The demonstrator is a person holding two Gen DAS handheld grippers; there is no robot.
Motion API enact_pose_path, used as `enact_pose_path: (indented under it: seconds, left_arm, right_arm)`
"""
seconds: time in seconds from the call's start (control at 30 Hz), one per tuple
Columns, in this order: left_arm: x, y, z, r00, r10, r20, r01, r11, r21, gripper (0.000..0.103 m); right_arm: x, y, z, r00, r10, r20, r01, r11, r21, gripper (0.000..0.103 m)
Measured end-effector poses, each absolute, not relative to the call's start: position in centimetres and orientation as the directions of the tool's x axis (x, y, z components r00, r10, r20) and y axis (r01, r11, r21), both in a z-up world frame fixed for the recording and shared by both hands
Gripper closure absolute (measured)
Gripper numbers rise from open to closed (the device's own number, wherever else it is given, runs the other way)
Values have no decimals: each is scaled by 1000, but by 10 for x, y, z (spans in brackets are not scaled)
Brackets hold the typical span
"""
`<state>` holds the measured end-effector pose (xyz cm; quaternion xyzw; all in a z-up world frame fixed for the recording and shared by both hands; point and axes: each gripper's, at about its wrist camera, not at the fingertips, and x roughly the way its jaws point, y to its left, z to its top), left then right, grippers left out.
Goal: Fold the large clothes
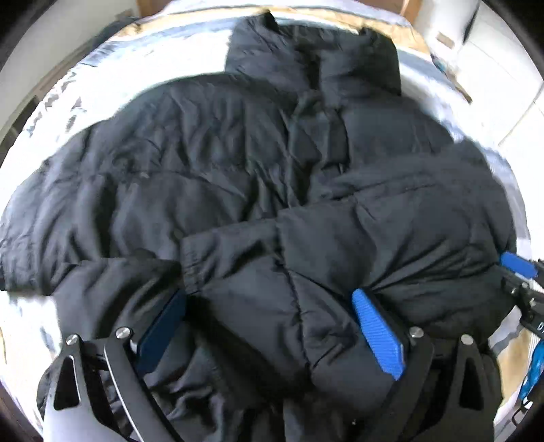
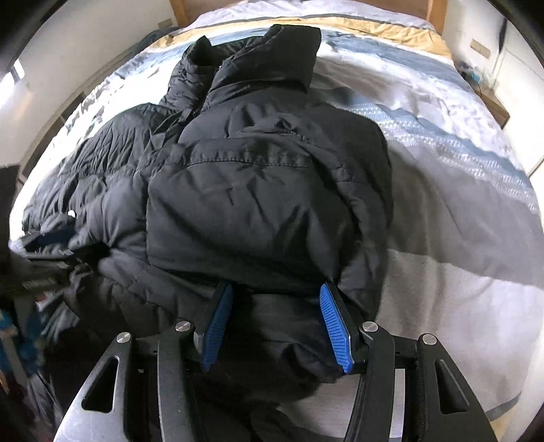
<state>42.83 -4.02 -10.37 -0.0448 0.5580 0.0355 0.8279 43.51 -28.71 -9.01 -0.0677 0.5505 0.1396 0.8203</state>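
A large black puffer jacket (image 1: 210, 163) lies spread on the bed, collar at the far end. One sleeve (image 1: 391, 217) is folded across its front. My left gripper (image 1: 268, 306) sits at the jacket's near hem with its blue pads wide apart and thick fabric bunched between them. My right gripper (image 2: 275, 299) is at the jacket's (image 2: 258, 197) near right edge, its blue pads also apart with padded fabric between them. The right gripper also shows at the right edge of the left wrist view (image 1: 520, 272).
The jacket lies on a bed (image 2: 442, 190) with a white, blue and tan patterned cover. A wooden headboard (image 2: 438, 13) stands at the far end. White walls and a low wooden table (image 2: 496, 102) flank the bed.
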Motion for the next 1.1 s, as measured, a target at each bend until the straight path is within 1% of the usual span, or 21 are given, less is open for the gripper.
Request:
enact_pose_path:
  seconds: [0.1, 0.2, 0.3, 0.37, 0.43, 0.5, 0.7, 0.8, 0.87, 0.93, 1.1]
  left_arm:
    - [435, -45, -83, 429, -15, -903, -112, 991, -70, 5]
    - [451, -58, -82, 445, -32, -895, -114, 989, -92, 5]
    - [466, -74, -107, 414, -18, -910, -97, 993, -64, 4]
    - [463, -78, -123, 376, 1, -927, -88, 995, -34, 4]
    - [459, -78, -122, 385, 2, -923, -87, 996, -34, 4]
    - [455, -77, -113, 389, -4, -921, -79, 996, -38, 5]
    - [420, -67, -85, 438, -26, -899, -53, 997, -55, 5]
    - [407, -63, -99, 364, -48, -930, -49, 996, -71, 5]
    - [399, -57, -103, 331, -55, -942, -45, 996, -74, 5]
    - [389, -46, -94, 322, -84, -943, -47, 993, -104, 5]
    - [366, -4, -55, 359, -148, -921, -96, 976, -194, 5]
  right_arm:
    - [440, -276, -68, 412, 188, -892, -330, 943, 46, 49]
    - [453, -262, -62, 434, 204, -878, -341, 939, 50, 44]
    - [467, -250, -78, 406, 185, -895, -339, 940, 41, 44]
    - [472, -246, -99, 354, 148, -924, -324, 945, 28, 43]
    - [472, -244, -107, 339, 115, -934, -307, 952, 6, 43]
    - [469, -245, -101, 347, 117, -930, -284, 959, 14, 43]
    - [427, -255, -76, 390, 126, -912, -221, 974, 41, 43]
    - [407, -264, -82, 348, 109, -931, -171, 984, 51, 43]
    - [394, -263, -86, 319, 77, -944, -146, 989, 32, 43]
    - [381, -262, -82, 306, 57, -950, -121, 992, 21, 43]
    - [345, -256, -45, 311, 53, -949, -66, 997, 34, 43]
